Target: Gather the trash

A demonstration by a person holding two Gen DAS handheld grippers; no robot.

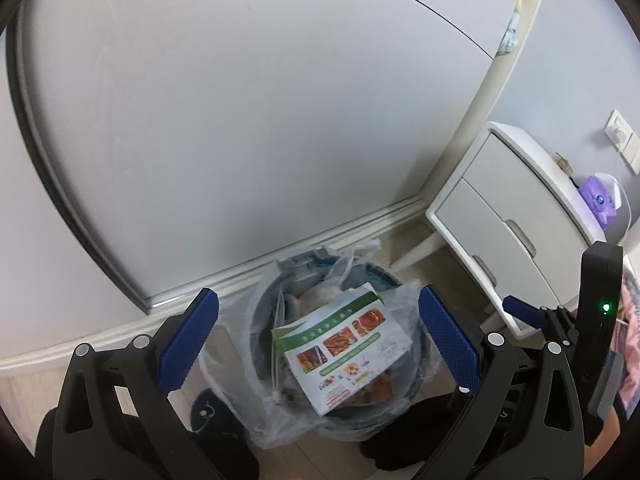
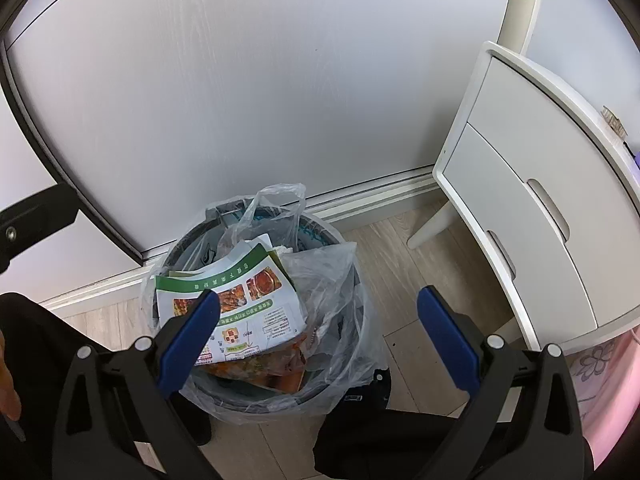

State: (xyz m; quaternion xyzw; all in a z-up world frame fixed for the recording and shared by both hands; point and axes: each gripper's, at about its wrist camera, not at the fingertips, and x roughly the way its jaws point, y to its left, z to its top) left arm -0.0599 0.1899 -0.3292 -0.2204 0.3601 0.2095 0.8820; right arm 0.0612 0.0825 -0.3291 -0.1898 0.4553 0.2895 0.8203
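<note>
We hover both grippers over the round trash bin point(image 2: 256, 320), which stands on the wood floor point(image 2: 404, 272) against the wardrobe point(image 2: 240, 80), beside the white nightstand point(image 2: 532, 208); the left gripper point(image 1: 318, 344) and right gripper point(image 2: 318, 344) are spread wide and hold nothing; the clear plastic liner point(image 2: 340, 280) drapes over the rim, one handle loop point(image 2: 280, 196) standing up, probably the easiest place to pinch; a food leaflet point(image 2: 240, 292) lies atop the trash, seemingly over orange wrappers.
</note>
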